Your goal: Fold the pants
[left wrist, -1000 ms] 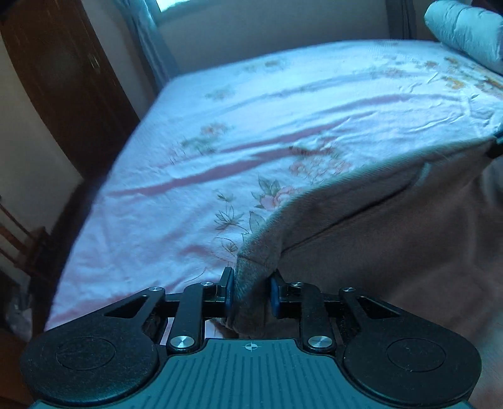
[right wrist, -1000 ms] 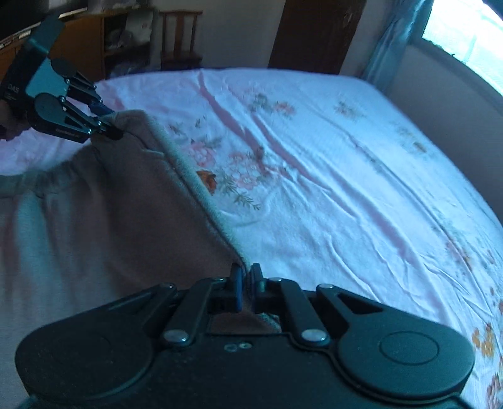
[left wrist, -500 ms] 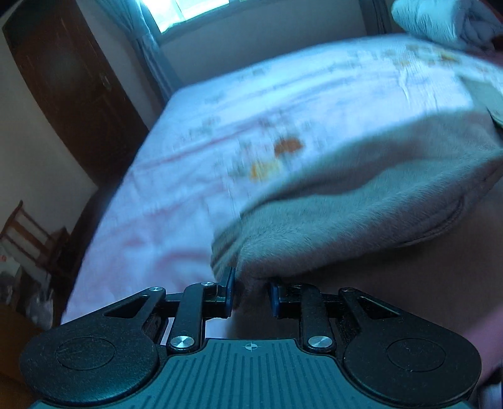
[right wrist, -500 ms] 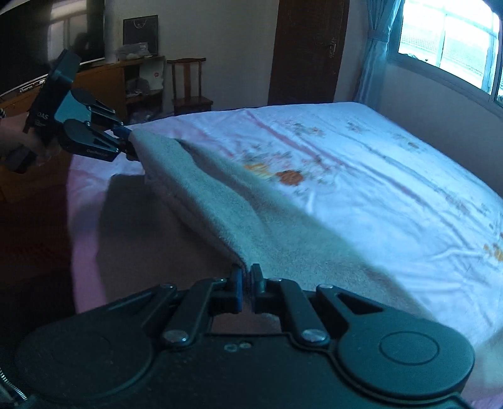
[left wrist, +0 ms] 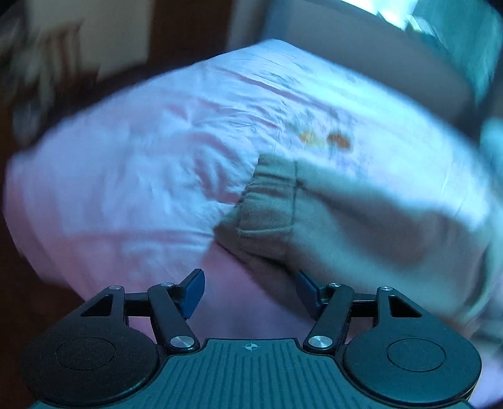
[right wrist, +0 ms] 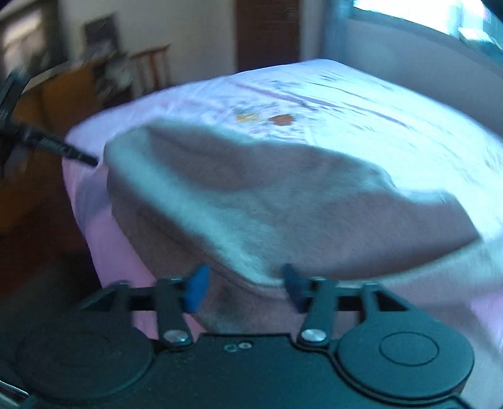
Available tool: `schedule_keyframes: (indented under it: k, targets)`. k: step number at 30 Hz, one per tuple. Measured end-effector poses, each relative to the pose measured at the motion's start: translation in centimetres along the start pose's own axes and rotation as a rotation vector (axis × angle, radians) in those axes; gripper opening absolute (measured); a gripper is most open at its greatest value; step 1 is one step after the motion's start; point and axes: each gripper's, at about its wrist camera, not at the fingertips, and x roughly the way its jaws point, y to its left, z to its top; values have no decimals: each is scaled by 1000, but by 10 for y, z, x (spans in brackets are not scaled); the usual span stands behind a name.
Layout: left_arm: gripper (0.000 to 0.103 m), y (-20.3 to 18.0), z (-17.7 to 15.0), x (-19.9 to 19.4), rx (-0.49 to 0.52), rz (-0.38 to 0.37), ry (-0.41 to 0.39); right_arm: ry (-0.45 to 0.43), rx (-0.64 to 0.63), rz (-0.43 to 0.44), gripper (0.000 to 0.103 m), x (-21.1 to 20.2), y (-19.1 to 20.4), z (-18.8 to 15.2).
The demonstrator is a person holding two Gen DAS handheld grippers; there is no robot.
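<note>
The grey-brown fleece pants (left wrist: 345, 220) lie folded over on the pink floral bed sheet (left wrist: 125, 173), ribbed band (left wrist: 267, 201) toward the left. My left gripper (left wrist: 250, 292) hovers just short of the pants with its jaws opening; only bare sheet shows between its blue pads (left wrist: 193, 292). In the right wrist view the pants (right wrist: 251, 201) spread ahead, their near edge lying between the opening jaws of my right gripper (right wrist: 244, 291), whose pads do not press it. The left gripper (right wrist: 47, 144) shows as a dark blur by the pants' far left corner. Both views are motion-blurred.
The bed (right wrist: 377, 126) fills most of both views; its left edge drops to a dark floor (right wrist: 37, 236). A wooden cabinet (right wrist: 63, 94), a chair (right wrist: 151, 69) and a dark door (right wrist: 267, 31) stand behind it, with a bright window (right wrist: 424, 12) at the right.
Both grippers were shut on the lifted pants edge and carried it across. Now both have let go with jaws apart, and the pants lie folded on the sheet.
</note>
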Motion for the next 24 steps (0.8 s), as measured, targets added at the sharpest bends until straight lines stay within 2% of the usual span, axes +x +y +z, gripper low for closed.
schedule_keyframes:
  k: [4, 6, 8, 11, 12, 13, 15, 16, 17, 18, 21, 22, 24]
  targets:
    - [63, 8, -6, 9, -227, -117, 56, 29, 333, 90, 53, -4, -38, -11]
    - [63, 1, -12, 17, -254, -143, 60, 36, 486, 125, 52, -4, -58, -16]
    - [63, -7, -16, 24, -259, -145, 62, 29, 580, 139, 52, -1, -68, -22]
    - [62, -17, -14, 37, -301, -161, 51, 24, 650, 137, 52, -5, -76, -32]
    - [55, -20, -14, 40, -304, -157, 39, 23, 663, 143, 51, -3, -77, -31]
    - [34, -25, -12, 43, -289, -145, 33, 24, 678, 146, 48, 0, -78, -30]
    - [27, -30, -11, 44, -267, -109, 28, 27, 706, 132, 36, 4, -80, -29]
    - [23, -32, -11, 45, -261, -100, 29, 32, 721, 110, 25, 5, -81, -29]
    - [23, -32, -11, 46, -250, -91, 27, 39, 735, 90, 15, 7, -82, -29]
    - [23, -33, -10, 47, -235, -87, 22, 44, 750, 75, 12, 8, -83, -29]
    - [23, -36, -8, 45, -185, -76, 9, 54, 816, 46, 14, 15, -87, -30]
    - [23, -35, -7, 45, -184, -75, 9, 57, 847, 40, 17, 15, -87, -30]
    - [23, -33, -6, 47, -196, -80, 11, 67, 878, 36, 18, 18, -89, -32]
